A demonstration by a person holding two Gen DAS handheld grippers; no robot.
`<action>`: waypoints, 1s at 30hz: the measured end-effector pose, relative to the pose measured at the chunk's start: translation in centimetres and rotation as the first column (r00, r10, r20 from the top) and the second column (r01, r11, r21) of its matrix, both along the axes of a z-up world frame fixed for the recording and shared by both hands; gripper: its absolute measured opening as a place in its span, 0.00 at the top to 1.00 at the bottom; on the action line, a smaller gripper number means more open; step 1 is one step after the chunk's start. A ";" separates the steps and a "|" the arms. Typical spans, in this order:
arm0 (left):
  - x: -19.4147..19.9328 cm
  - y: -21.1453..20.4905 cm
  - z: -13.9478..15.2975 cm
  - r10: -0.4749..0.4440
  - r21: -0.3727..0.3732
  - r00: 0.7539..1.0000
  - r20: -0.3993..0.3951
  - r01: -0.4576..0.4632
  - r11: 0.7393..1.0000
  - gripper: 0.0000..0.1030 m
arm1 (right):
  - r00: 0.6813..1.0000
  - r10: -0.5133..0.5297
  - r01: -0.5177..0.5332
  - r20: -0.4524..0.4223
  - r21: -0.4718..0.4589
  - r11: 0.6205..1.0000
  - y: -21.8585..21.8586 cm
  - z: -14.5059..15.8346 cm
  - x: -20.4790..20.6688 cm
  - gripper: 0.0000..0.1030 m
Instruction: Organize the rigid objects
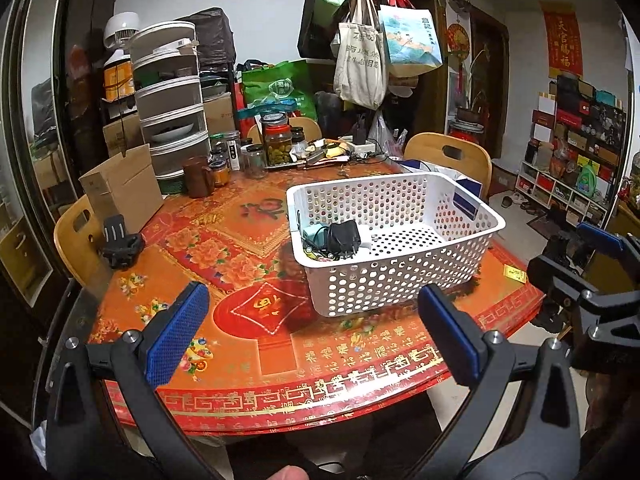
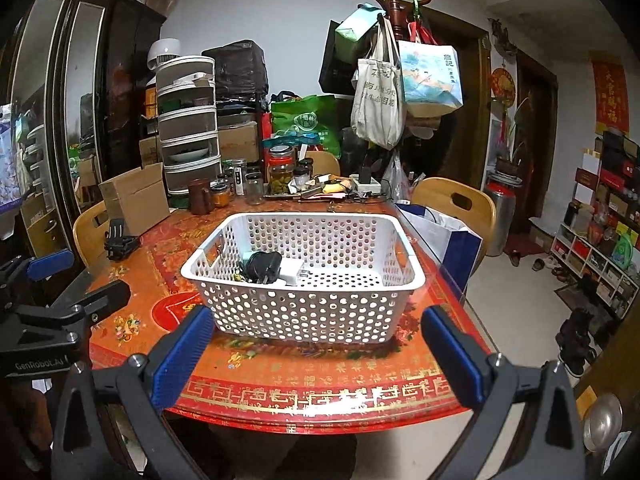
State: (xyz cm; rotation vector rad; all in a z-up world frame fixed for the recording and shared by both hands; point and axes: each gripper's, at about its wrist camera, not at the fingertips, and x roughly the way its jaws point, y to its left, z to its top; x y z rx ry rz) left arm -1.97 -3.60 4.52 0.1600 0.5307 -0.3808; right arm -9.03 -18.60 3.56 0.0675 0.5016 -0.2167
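The white basket (image 2: 304, 280) sits on the counter (image 2: 280, 384) directly ahead of the right hand-held gripper (image 2: 316, 356), long axis crosswise. The left hand-held gripper (image 1: 316, 336) stands farther off. Both gape wide, empty.

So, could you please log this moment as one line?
left gripper: open, empty | right gripper: open, empty | white perforated basket: holds black charger, white charger

The white basket's (image 2: 304, 312) near wall hides the lower parts of the black charger (image 2: 262, 266) and white adapter (image 2: 294, 270); small items at its left inner corner are too tangled to identify. Far jars (image 1: 256, 156) blur together.
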 end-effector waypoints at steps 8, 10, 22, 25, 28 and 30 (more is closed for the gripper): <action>0.0 -0.3 -0.1 -0.001 0.003 1.000 0.003 0.001 1.000 0.00 | 1.000 -0.002 0.002 -0.004 0.000 1.000 0.1 -0.1 0.0 0.00; -0.1 -0.3 -0.2 -0.005 0.008 1.000 0.003 0.005 1.000 0.00 | 1.000 -0.001 0.001 -0.003 0.003 1.000 0.1 -0.1 0.0 0.00; -0.2 0.1 -0.1 -0.017 0.007 1.000 0.002 0.017 1.000 0.00 | 1.000 -0.001 0.001 -0.003 0.001 1.000 0.1 -0.1 0.0 0.00; -0.1 0.0 -0.2 -0.018 0.008 1.000 -0.001 0.018 1.000 0.00 | 1.000 0.000 0.000 -0.003 0.001 1.000 0.1 -0.1 0.0 0.00; -0.2 -0.1 -0.1 -0.017 0.008 1.000 -0.001 0.017 1.000 0.00 | 1.000 0.001 -0.001 -0.004 0.003 1.000 0.1 -0.1 0.0 0.00; -0.2 -0.3 -0.1 -0.014 0.009 1.000 0.000 0.014 1.000 0.00 | 1.000 0.003 -0.003 -0.005 0.002 1.000 0.2 -0.1 0.1 0.00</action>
